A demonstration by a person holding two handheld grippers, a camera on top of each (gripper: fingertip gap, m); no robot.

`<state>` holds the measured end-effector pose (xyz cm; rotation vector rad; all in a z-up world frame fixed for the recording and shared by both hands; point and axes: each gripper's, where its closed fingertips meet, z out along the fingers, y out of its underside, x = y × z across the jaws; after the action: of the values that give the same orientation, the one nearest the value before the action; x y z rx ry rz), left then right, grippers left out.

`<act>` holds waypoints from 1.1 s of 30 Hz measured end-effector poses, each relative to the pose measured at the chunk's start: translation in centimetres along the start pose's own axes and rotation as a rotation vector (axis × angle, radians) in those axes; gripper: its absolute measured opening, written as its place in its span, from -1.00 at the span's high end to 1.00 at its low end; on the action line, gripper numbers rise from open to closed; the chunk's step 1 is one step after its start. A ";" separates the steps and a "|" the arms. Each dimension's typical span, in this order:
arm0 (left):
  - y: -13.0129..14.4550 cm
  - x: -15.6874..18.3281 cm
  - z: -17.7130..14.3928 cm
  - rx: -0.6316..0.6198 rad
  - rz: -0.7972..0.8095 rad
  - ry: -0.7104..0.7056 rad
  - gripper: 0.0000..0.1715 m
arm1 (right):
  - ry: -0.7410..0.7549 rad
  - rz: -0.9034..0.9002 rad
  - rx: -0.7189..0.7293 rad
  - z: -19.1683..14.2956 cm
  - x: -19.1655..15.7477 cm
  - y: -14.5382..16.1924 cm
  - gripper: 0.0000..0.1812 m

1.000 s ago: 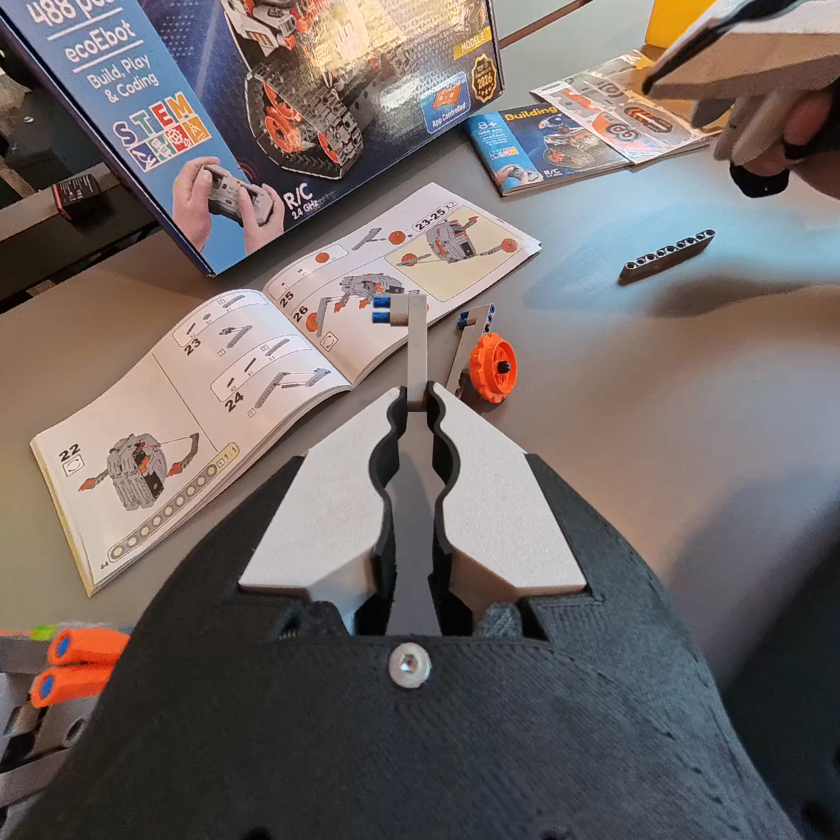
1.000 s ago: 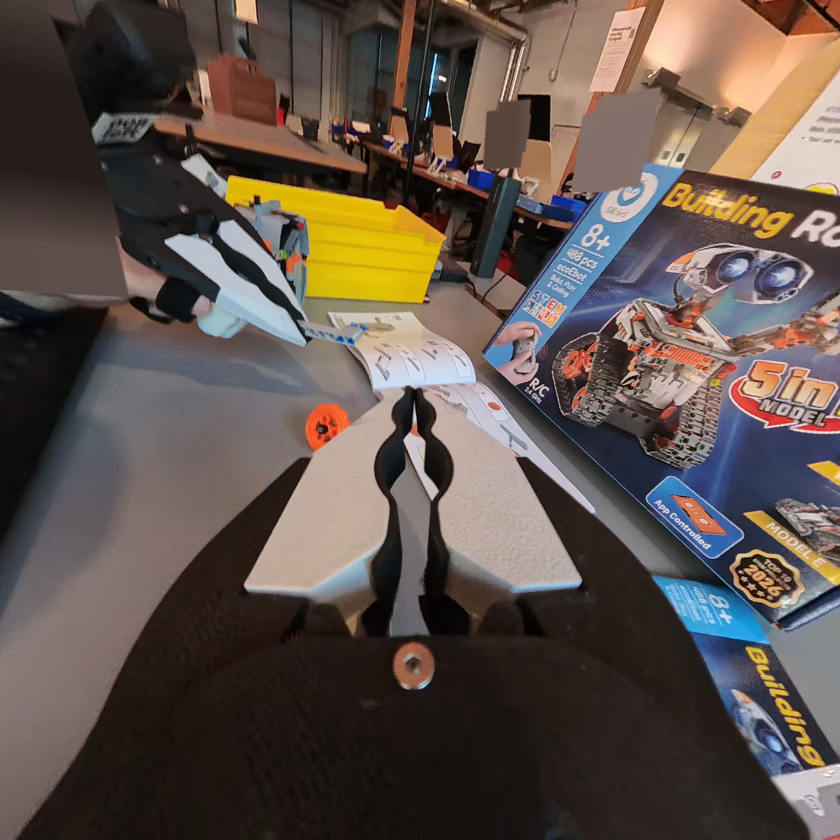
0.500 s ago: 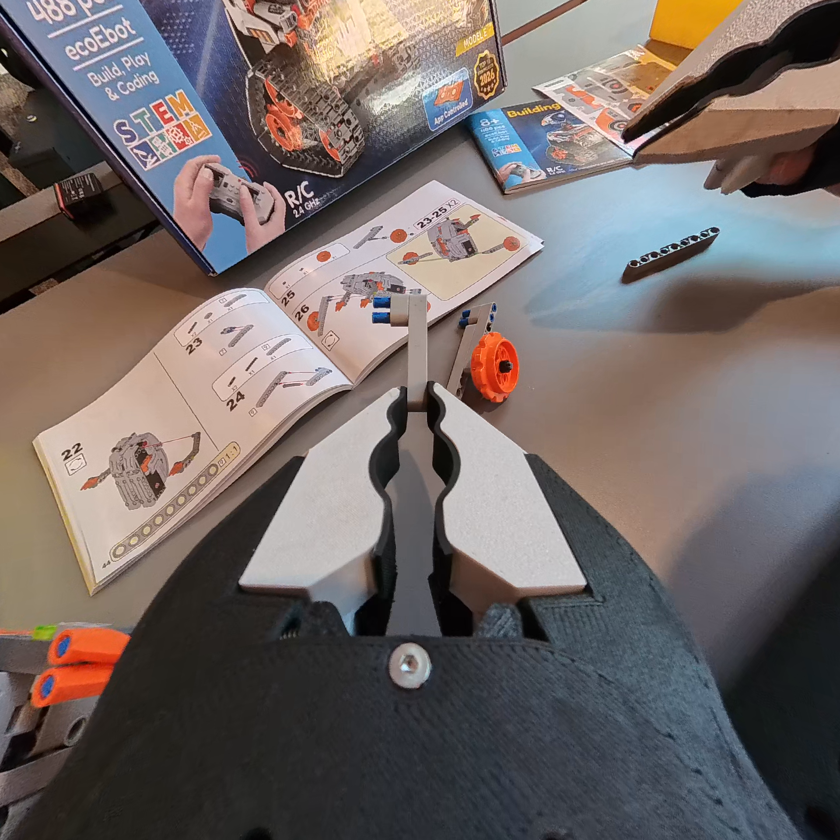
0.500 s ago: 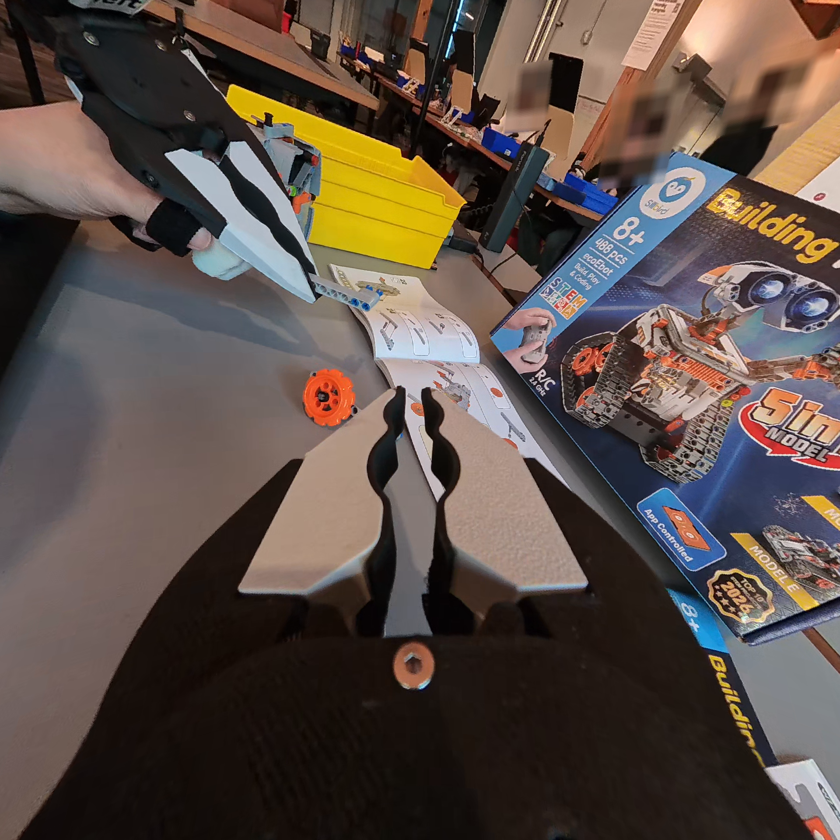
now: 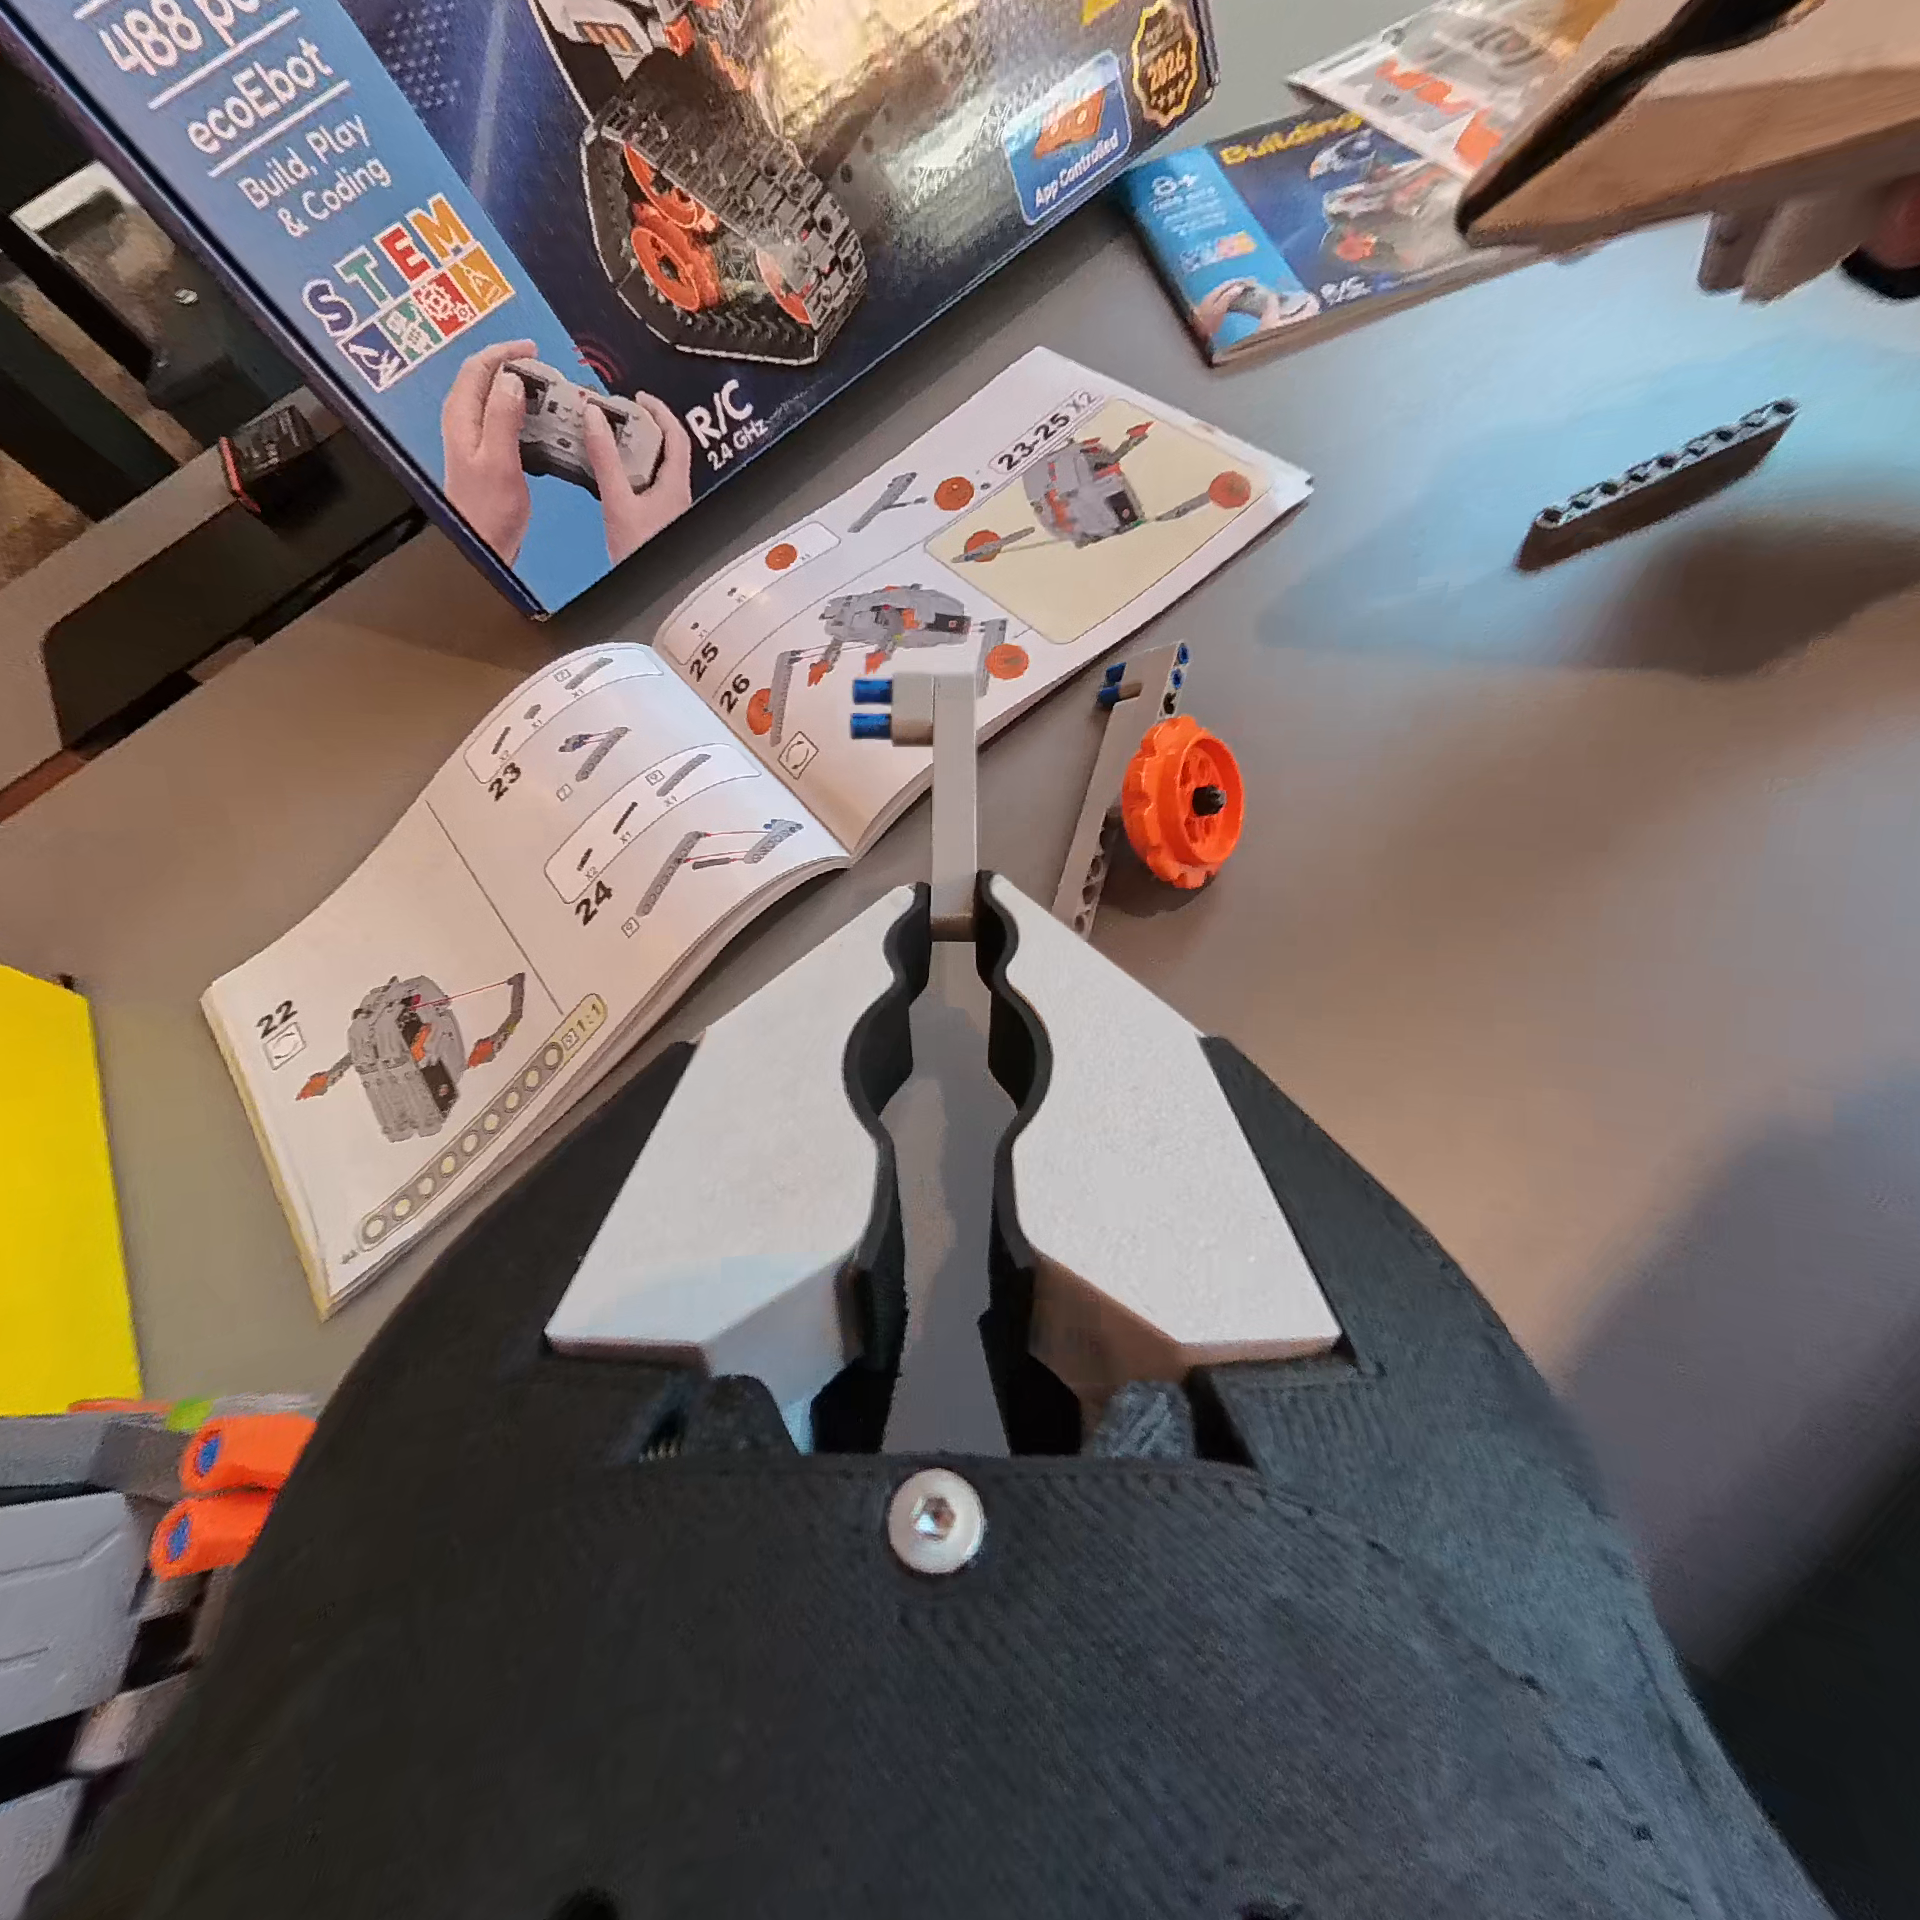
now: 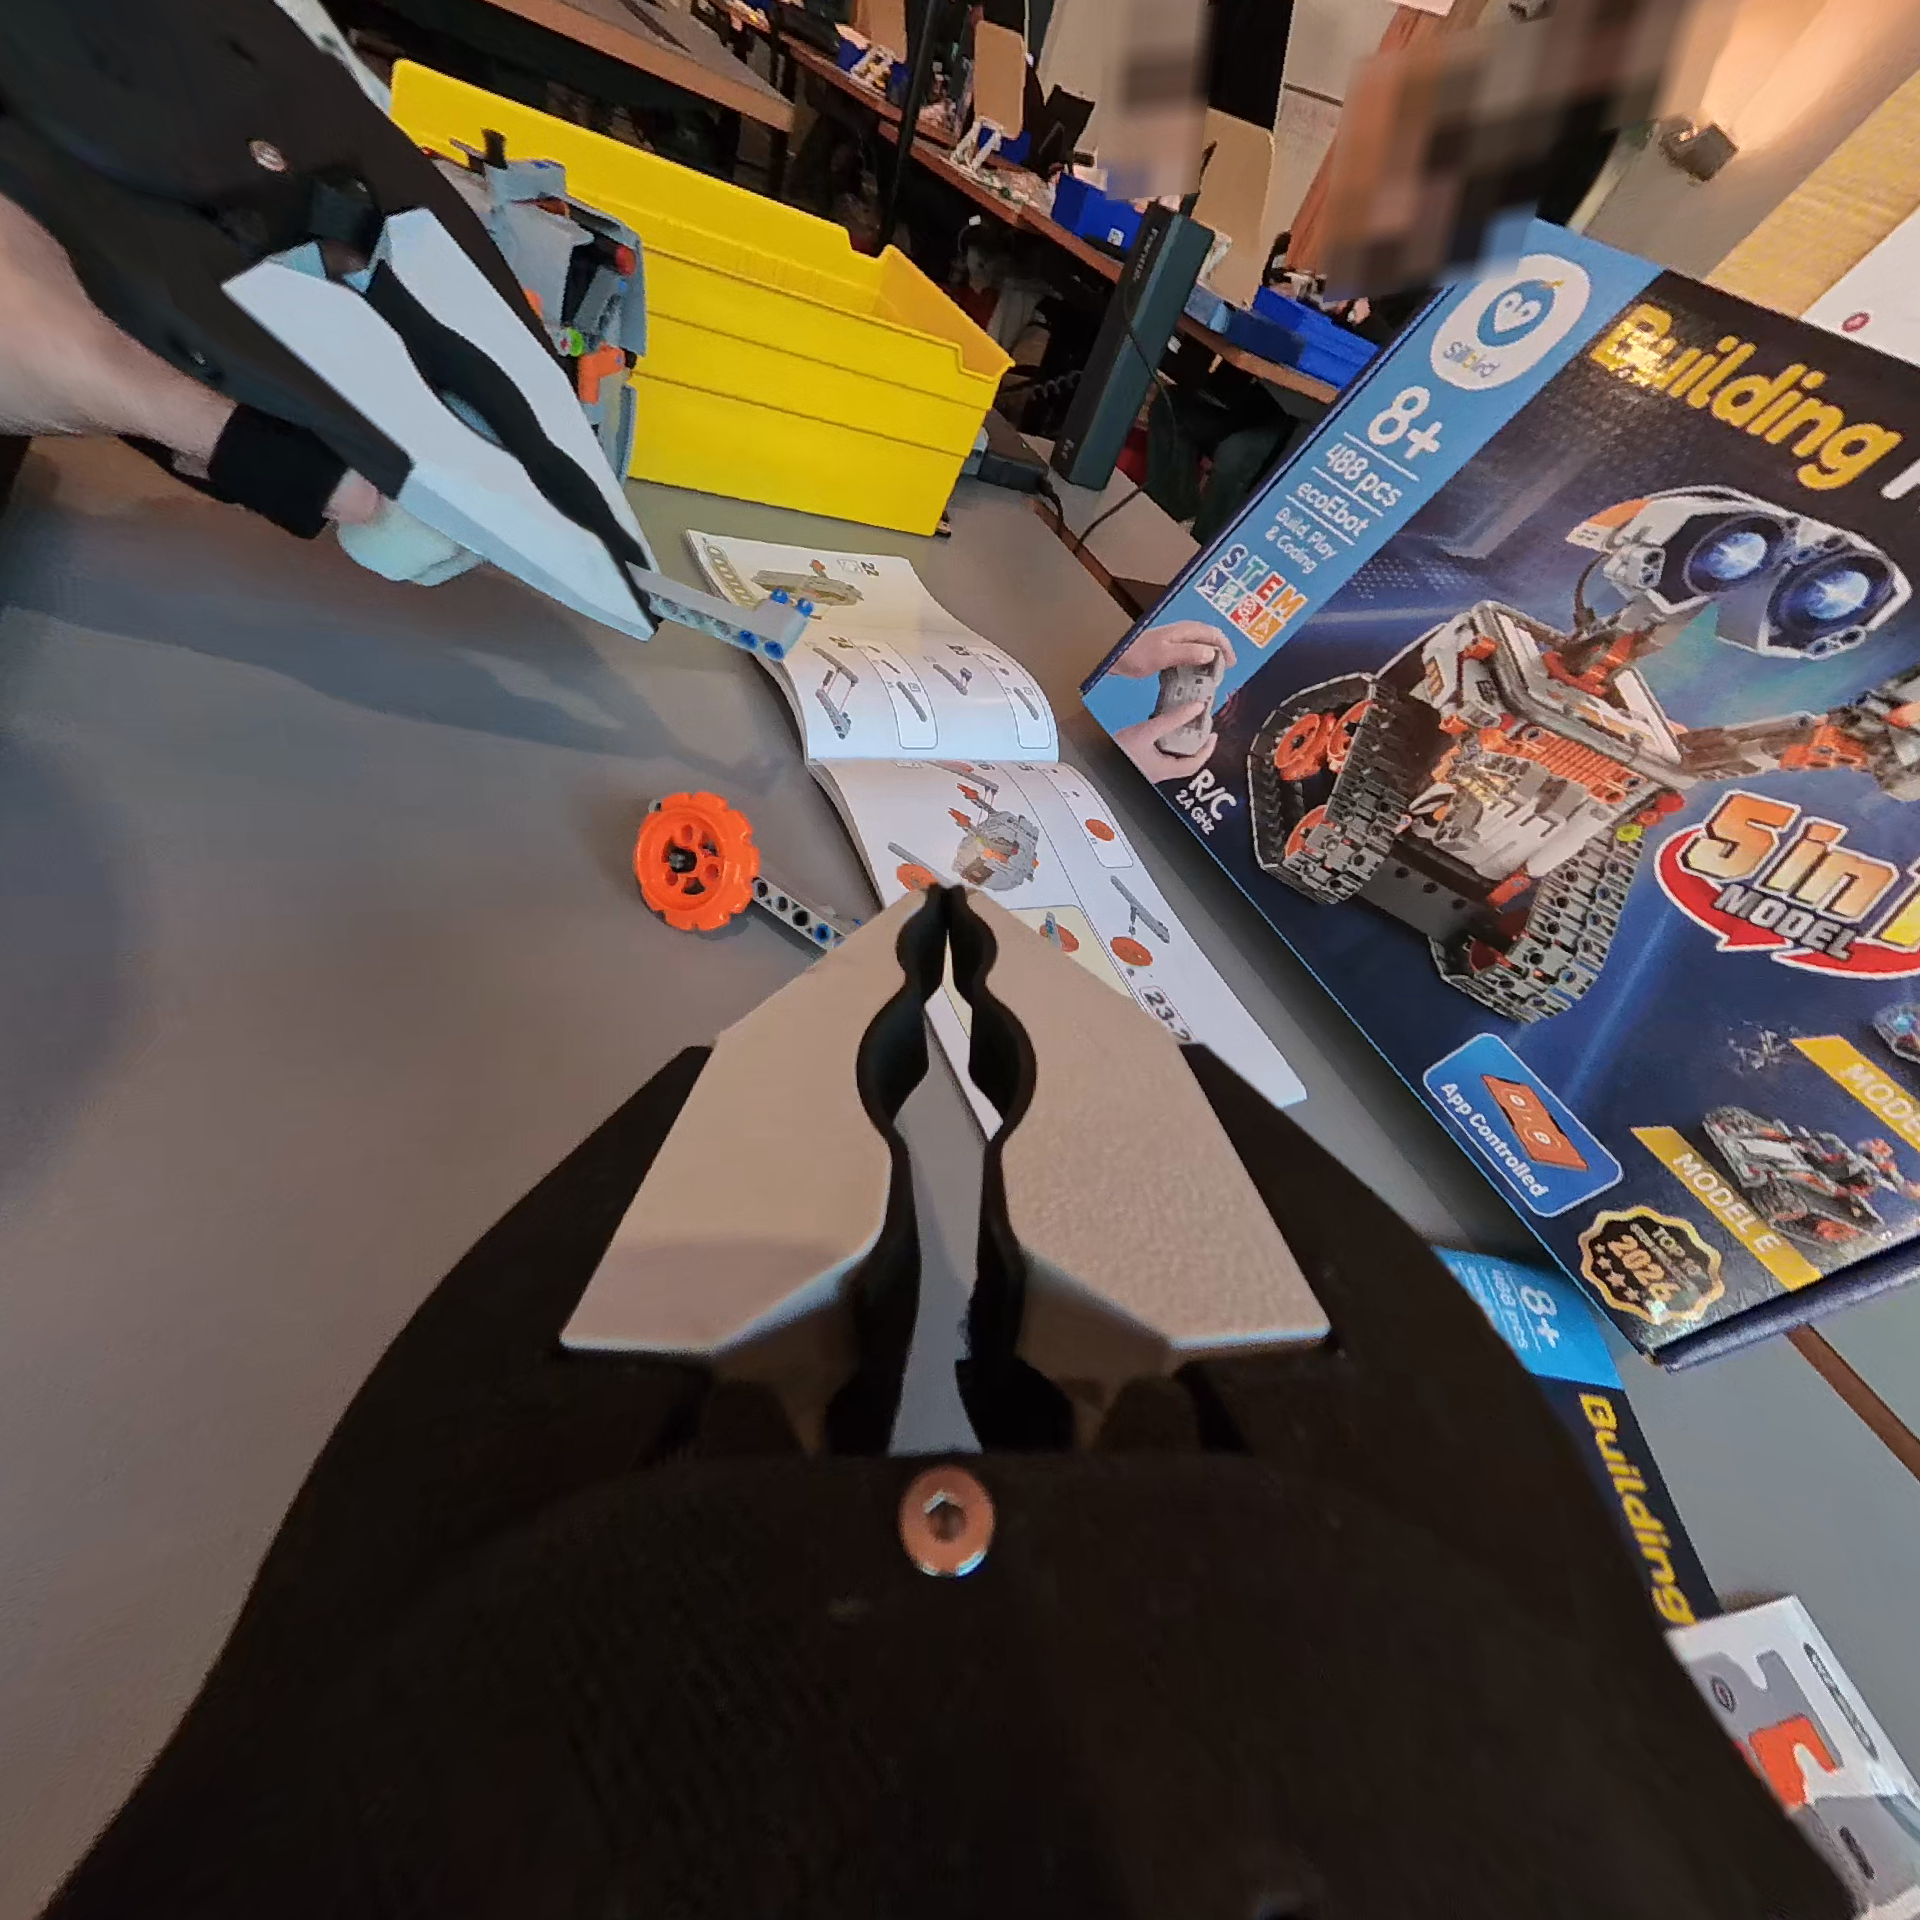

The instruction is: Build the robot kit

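My left gripper is shut on a light grey beam with two blue pins at its far end, held above the open instruction booklet. The beam also shows in the right wrist view. An orange wheel on a grey beam lies on the table just right of it, also in the right wrist view. My right gripper is shut and empty, above the table near the booklet. A dark grey beam lies alone at the far right.
The big blue kit box stands behind the booklet, and also shows in the right wrist view. Small booklets lie beyond. Yellow bins and a partly built grey model stand at the table's far end. My right fingertips sit around 15 cm from my left ones.
My right gripper has tilted down toward the table and moved closer to the orange wheel; its fingers parted slightly, then shut again. My left gripper keeps the grey beam, almost still.
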<state>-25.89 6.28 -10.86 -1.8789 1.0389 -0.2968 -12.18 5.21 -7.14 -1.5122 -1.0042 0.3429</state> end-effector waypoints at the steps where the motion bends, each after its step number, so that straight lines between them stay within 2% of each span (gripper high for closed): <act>1: 0.2 -0.1 0.1 -0.012 0.020 -0.016 0.93 | 0.006 0.013 -0.007 0.0 0.2 0.1 1.00; 7: 0.9 -0.1 0.5 -0.068 0.094 -0.065 0.93 | 0.034 0.087 -0.036 0.0 1.2 1.0 1.00; 33: 1.3 -0.2 0.5 -0.085 0.071 -0.052 0.93 | 0.074 0.170 -0.084 -0.1 2.5 2.2 1.00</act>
<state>-26.39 6.44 -12.15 -1.9099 1.0954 -0.1641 -9.86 7.21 -8.30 -1.6798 -0.8430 0.3653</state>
